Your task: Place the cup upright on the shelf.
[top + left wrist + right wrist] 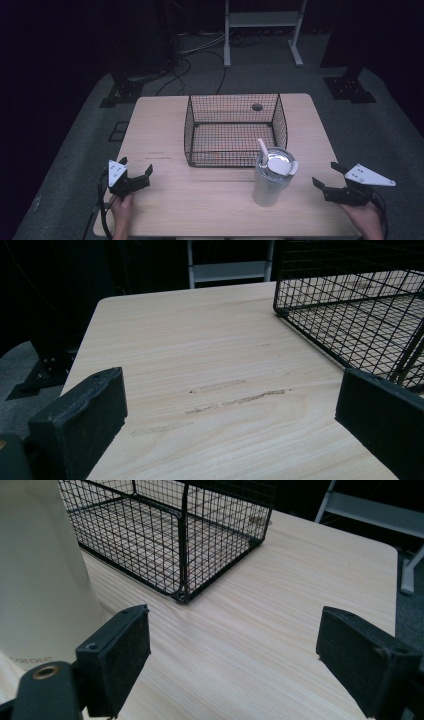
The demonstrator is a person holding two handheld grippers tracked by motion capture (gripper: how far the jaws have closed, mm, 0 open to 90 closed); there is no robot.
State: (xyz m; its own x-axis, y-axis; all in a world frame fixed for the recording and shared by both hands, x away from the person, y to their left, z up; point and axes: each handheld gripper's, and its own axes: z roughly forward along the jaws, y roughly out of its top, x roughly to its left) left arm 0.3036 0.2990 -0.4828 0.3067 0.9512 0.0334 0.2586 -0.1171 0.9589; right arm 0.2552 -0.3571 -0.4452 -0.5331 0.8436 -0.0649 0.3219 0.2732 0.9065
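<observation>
A dim room with dark grey carpet, cables and a pale metal stand (262,22) at the far side surrounds a light wooden desk (165,200) seen from above.

A tall metallic tumbler (270,182) stands upright on the desk, toward its near right part, its long axis vertical. A clear lid with a white straw (262,148) caps it, the straw leaning toward 11 o'clock. In the right gripper view the tumbler's pale wall (42,575) rises at the left edge, just beside the left jaw.

Directly behind the tumbler, at its 12 o'clock, sits a black wire basket (190,125), open-topped and empty; the tumbler's top overlaps the basket's near right corner in the high view, so whether they touch cannot be told.

The right gripper (331,176) hovers near the desk's right edge, at the tumbler's 3 o'clock and fairly near it. Its jaws are spread wide and hold nothing. They point toward 10 o'clock, past the tumbler's side toward the basket.

The left gripper (136,166) sits at the tumbler's 9 o'clock, well apart from it, near the desk's left front. Its jaws are also wide apart and empty, facing bare desk with the basket's corner (350,305) at the upper right.

The right gripper is clearly nearer the tumbler; a grasp would likely mean swinging it toward 9 o'clock to bracket the upright body.
</observation>
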